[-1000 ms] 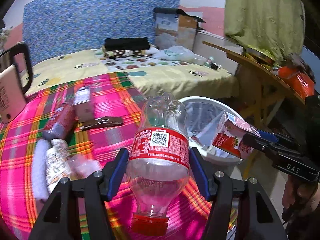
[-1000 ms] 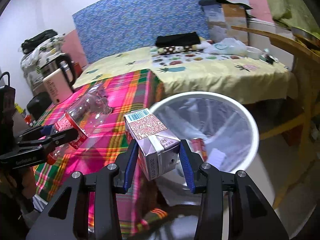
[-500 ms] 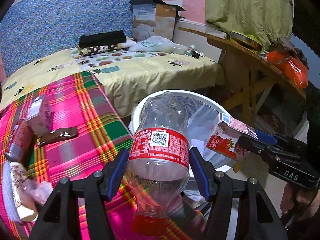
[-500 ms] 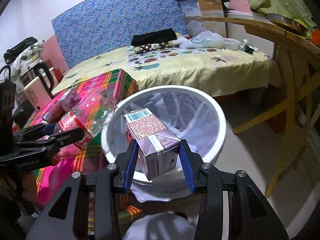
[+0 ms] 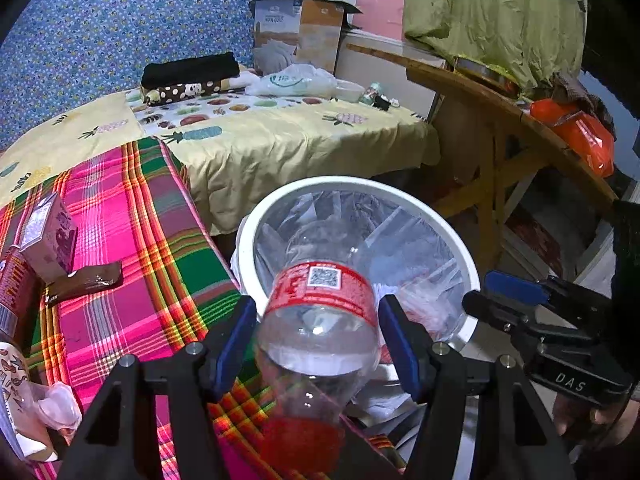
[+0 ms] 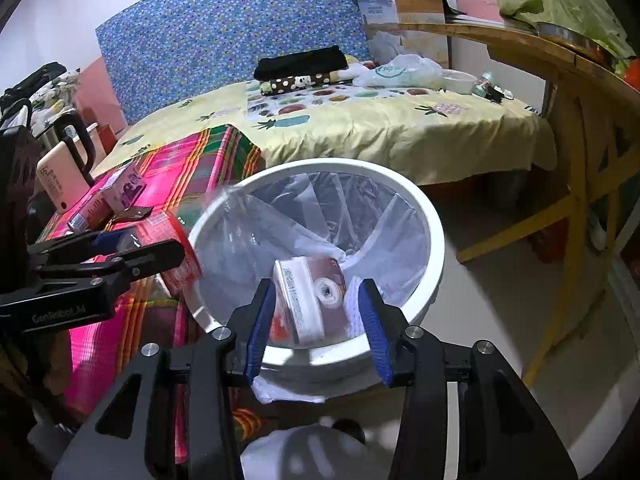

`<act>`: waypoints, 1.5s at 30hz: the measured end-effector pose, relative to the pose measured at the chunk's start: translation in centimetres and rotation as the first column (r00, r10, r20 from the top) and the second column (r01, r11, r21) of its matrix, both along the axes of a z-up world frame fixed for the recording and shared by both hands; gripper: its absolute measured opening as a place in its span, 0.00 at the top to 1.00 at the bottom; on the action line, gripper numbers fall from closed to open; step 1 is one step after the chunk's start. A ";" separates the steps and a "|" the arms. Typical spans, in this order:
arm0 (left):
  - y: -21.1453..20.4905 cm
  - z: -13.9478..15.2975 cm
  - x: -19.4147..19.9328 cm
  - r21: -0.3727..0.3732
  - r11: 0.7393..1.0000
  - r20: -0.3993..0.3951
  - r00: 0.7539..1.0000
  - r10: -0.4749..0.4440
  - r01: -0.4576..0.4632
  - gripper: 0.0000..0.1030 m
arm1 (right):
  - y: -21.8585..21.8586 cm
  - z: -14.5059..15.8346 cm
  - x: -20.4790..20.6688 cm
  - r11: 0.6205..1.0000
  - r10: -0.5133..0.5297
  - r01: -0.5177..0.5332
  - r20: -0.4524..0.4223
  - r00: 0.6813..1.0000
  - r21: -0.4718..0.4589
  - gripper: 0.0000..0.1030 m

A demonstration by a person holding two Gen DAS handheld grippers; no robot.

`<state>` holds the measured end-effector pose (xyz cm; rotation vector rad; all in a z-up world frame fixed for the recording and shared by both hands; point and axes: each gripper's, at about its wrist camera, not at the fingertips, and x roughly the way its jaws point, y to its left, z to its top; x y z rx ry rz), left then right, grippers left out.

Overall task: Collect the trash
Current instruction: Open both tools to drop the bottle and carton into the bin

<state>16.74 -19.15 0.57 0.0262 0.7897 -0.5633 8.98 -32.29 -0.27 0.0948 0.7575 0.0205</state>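
Note:
A clear plastic bottle [image 5: 320,320] with a red label and red cap sits cap-down between the pads of my left gripper [image 5: 316,308], which is shut on it. The bottle hangs over the near rim of the white bin [image 5: 352,182], which has a clear liner. In the right wrist view the left gripper [image 6: 160,240] holds the bottle [image 6: 176,256] at the bin's left edge. My right gripper [image 6: 316,292] is over the bin [image 6: 320,164] and its jaws are opening. The milk carton [image 6: 304,304] is free of the pads, down inside the liner. From the left wrist the right gripper [image 5: 478,292] shows empty.
On the pink plaid cloth [image 5: 132,248] lie a small carton [image 5: 48,232], a brown wrapper [image 5: 84,284], a red can [image 5: 12,280] and crumpled wrappers [image 5: 24,400]. A bed with a yellow sheet [image 5: 280,140] is behind. A wooden table [image 5: 500,120] stands right of the bin.
Both grippers moved from the plaid cloth's edge to over the bin. The right gripper's jaws spread and the carton dropped from them into the liner. The bottle tilted slightly in the left gripper.

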 end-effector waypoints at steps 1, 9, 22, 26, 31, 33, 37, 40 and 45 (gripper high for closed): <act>0.0 0.1 0.0 -0.002 1.000 0.005 1.000 0.005 -0.005 0.36 | 0.0 0.0 0.0 1.000 -0.001 0.001 0.000 1.000 0.000 0.48; 1.6 1.5 -0.4 -0.048 0.998 0.041 0.998 0.042 -0.040 0.31 | 0.1 0.8 -0.5 1.000 -0.002 0.002 0.028 1.000 -0.002 0.45; 3.6 0.5 -1.4 -0.036 0.999 0.002 0.999 0.032 -0.032 0.36 | 0.9 1.0 -0.7 0.999 0.034 -0.033 0.032 0.999 -0.006 0.45; 4.2 -0.8 -1.4 0.022 0.999 -0.005 0.999 0.036 -0.036 0.36 | 1.1 1.0 -0.8 0.999 0.045 -0.045 0.044 0.998 -0.003 0.45; 4.1 -2.9 0.2 0.066 0.996 -0.037 0.997 0.061 -0.058 0.55 | 1.7 0.5 -0.5 0.998 0.059 -0.059 0.031 0.998 0.011 0.45; 4.0 -2.9 0.2 0.071 0.996 -0.028 0.998 0.063 -0.061 0.66 | 1.9 0.6 -0.6 0.998 0.068 -0.068 0.030 0.997 0.008 0.45; 4.1 -2.9 0.3 0.068 0.996 -0.019 0.998 0.068 -0.066 0.67 | 1.7 0.7 -0.6 0.998 0.066 -0.067 0.037 0.997 0.013 0.45; 4.4 -2.6 0.0 0.056 0.996 -0.003 0.997 0.074 -0.074 0.68 | 1.5 0.5 -0.5 0.998 0.064 -0.065 0.034 0.997 0.022 0.45; 3.7 -1.4 -0.8 0.063 0.997 0.057 0.997 0.044 -0.048 0.68 | 1.4 0.3 -0.5 0.998 0.061 -0.062 0.034 0.998 0.025 0.45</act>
